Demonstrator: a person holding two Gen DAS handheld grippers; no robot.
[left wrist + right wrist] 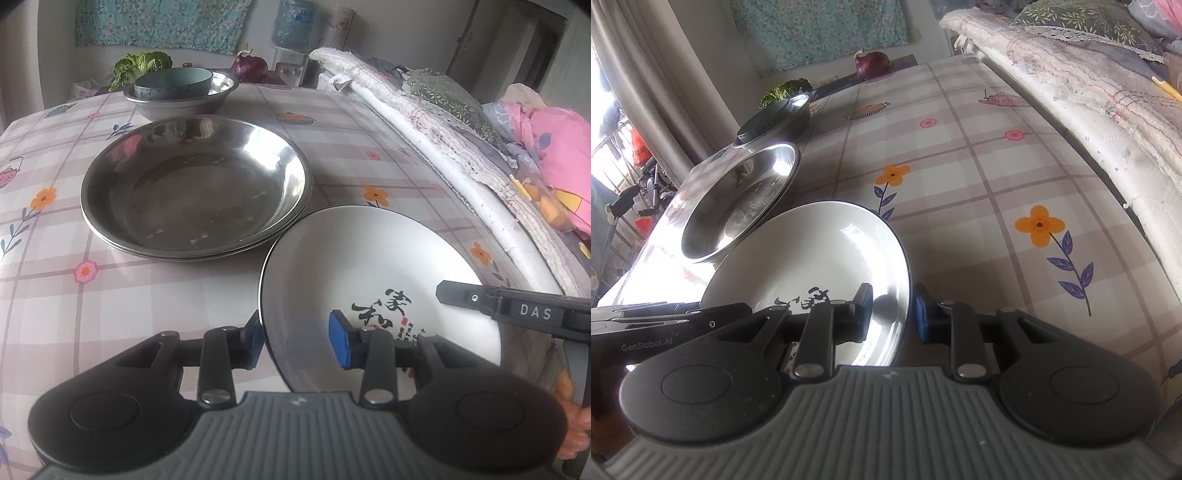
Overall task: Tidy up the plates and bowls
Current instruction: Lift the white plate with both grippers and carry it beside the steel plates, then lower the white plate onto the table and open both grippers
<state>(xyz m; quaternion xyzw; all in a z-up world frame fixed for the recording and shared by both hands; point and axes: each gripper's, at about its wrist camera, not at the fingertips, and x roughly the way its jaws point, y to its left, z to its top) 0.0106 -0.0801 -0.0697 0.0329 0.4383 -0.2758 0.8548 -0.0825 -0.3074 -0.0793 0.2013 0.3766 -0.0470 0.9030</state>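
White plate [380, 266]: held tilted, rim straddled on both sides, near the table's [110, 295] front right edge
Left gripper [297, 341]: jaws parted around the rim
Right gripper [892, 314]: jaws likewise astride it
Steel plates [192, 192]: stacked mid-table

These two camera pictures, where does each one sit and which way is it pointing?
Left wrist: sits on the left gripper, looking along its fingers across the table at the white plate it straddles and the stacked steel plates; the right gripper shows too.
Right wrist: sits on the right gripper, facing the same white plate from its other edge; the left gripper shows.
Both share the plates and the red onion.
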